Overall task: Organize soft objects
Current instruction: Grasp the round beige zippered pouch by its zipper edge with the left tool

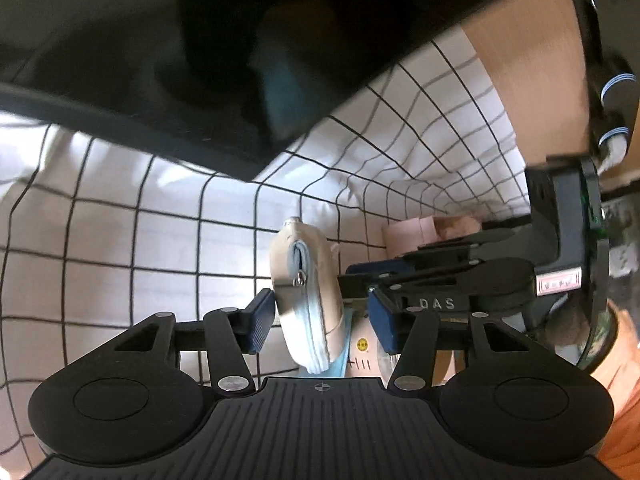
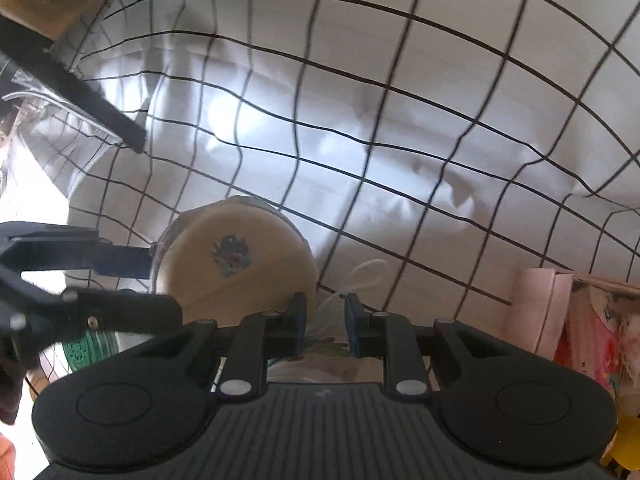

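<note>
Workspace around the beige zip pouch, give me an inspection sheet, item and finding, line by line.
Surface: white cloth with black grid lines, wrinkled.
Job's things: round beige zip pouch with light blue edging, standing on edge between the left gripper's blue pads, zipper facing the camera; a small printed emblem shows on its side in the right wrist view.
Clutter: pink boxes; green ribbed item.
Grippers: left gripper open around the pouch; right gripper slightly open beside it.
Cables: thin white loop of cord.
Surroundings: black open box above.

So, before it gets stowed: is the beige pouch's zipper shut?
Looks shut: on the beige pouch the zipper teeth meet, with no gap showing. Its lower end is hidden.
</note>
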`<state>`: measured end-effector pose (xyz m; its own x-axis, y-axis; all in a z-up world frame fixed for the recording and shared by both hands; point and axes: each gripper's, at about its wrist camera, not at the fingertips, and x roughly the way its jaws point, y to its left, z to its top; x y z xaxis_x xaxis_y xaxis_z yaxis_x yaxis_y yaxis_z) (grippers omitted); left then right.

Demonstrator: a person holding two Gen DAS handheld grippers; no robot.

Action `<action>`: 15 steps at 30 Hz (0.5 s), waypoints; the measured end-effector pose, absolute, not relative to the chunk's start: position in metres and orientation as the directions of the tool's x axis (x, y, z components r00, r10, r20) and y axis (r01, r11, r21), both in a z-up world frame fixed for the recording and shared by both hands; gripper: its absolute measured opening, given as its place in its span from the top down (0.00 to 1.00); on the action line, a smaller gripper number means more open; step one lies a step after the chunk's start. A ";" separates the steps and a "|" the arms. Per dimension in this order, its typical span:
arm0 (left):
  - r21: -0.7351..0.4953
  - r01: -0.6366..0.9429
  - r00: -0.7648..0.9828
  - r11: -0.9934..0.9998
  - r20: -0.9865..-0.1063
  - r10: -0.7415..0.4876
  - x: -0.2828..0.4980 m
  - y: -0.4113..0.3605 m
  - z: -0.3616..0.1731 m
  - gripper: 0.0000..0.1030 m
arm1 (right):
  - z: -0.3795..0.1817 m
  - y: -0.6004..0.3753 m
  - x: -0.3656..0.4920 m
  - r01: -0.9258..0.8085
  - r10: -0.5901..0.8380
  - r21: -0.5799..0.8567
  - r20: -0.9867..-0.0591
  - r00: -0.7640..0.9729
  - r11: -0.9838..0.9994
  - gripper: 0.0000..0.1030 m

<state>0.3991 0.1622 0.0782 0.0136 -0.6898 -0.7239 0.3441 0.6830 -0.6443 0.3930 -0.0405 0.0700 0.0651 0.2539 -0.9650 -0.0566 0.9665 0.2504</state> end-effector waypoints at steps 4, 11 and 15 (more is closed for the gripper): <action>-0.628 0.383 0.018 0.677 -0.728 -0.685 0.397 0.159 0.083 0.46 | 0.061 -0.044 0.394 -0.030 0.256 0.255 -0.965 0.057 0.967 0.80; -0.483 0.475 0.146 0.736 -0.781 -0.607 0.389 0.130 0.084 0.47 | 0.053 -0.049 0.393 -0.020 0.277 0.277 -0.959 0.052 0.961 0.80; -0.397 0.527 0.221 0.751 -0.790 -0.572 0.384 0.115 0.086 0.57 | 0.052 -0.052 0.392 -0.018 0.285 0.284 -0.957 0.055 0.959 0.80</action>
<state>0.3839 0.1151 0.0860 0.2210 -0.5722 -0.7898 0.5270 0.7515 -0.3970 0.3924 -0.0517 0.0516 0.0546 0.2845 -0.9571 -0.0176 0.9587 0.2840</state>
